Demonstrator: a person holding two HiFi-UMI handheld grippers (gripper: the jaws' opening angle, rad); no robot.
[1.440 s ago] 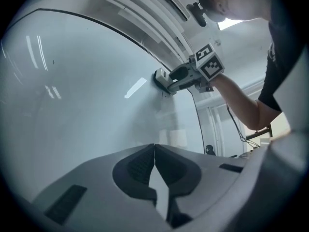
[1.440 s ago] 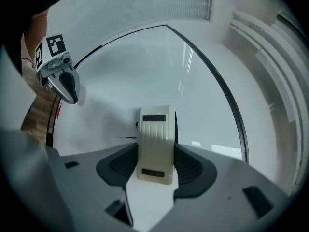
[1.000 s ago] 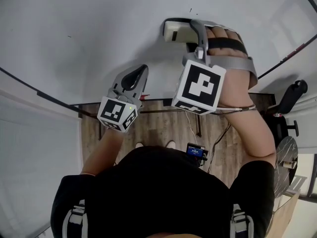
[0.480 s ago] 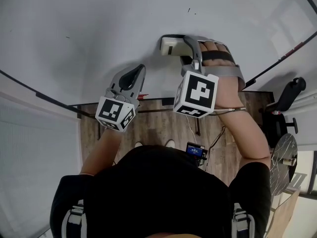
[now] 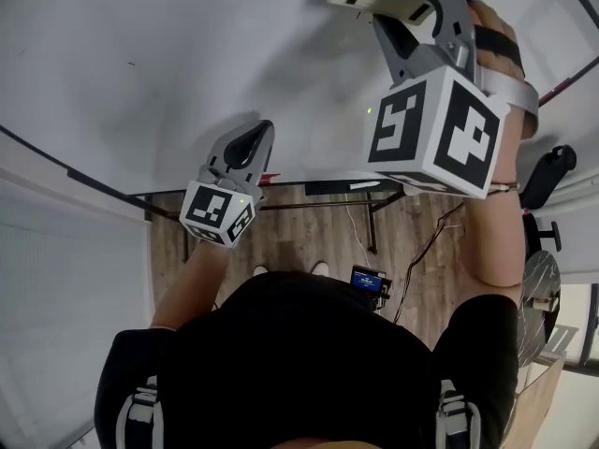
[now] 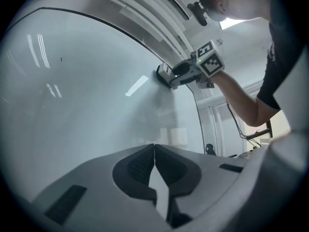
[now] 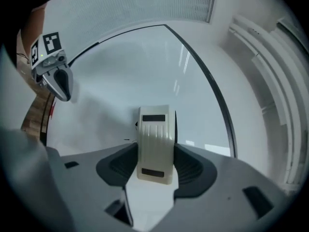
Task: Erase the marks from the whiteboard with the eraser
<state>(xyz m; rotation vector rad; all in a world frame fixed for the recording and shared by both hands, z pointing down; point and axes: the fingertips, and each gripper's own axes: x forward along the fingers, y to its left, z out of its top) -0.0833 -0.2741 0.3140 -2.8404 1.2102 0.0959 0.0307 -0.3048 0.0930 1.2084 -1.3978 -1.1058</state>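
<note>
In the right gripper view alone, the right claw is seen clamped on the cream eraser, whose far face is set against the whiteboard. A small dark speck just left of the eraser may be leftover ink. Only its own view shows the left claw with jaws pressed together and nothing held. Compared with a second ago, the eraser has been carried up the board to the head view's top edge, while the left claw is unmoved.
</note>
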